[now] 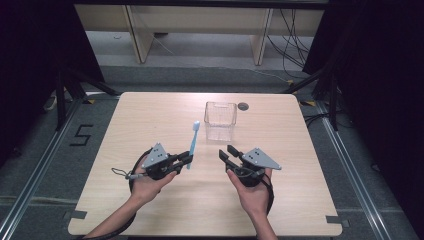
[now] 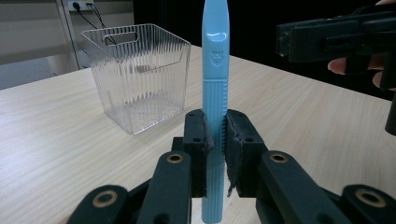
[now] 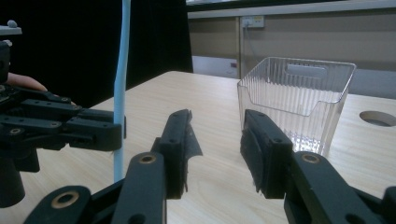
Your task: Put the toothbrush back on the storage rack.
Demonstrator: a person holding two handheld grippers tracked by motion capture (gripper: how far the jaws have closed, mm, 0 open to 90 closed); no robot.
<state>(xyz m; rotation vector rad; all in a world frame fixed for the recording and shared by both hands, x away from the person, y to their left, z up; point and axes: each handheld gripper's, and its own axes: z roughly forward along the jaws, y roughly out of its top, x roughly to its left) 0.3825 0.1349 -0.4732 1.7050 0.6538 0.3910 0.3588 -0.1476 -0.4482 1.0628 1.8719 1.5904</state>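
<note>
1. I am seeing one light-blue plastic toothbrush [image 2: 215, 93], slim with a ribbed handle, standing upright above the table, pinched by my left gripper [image 2: 215, 140].
2. My right gripper [image 3: 217, 144] is hanging parted, holding nothing.
3. One clear ribbed plastic basket [image 1: 220, 120] is sitting on the pale wooden table [image 1: 150, 115].

Lighting's even, comes from overhead, table [image 1: 200, 200] well lit w/ soft faint shadows. Dark surroundings. Small glare spot on the toothbrush [image 2: 215, 70] handle. Close-up jaws a bit soft, high view low-res, bg blurry.
</note>
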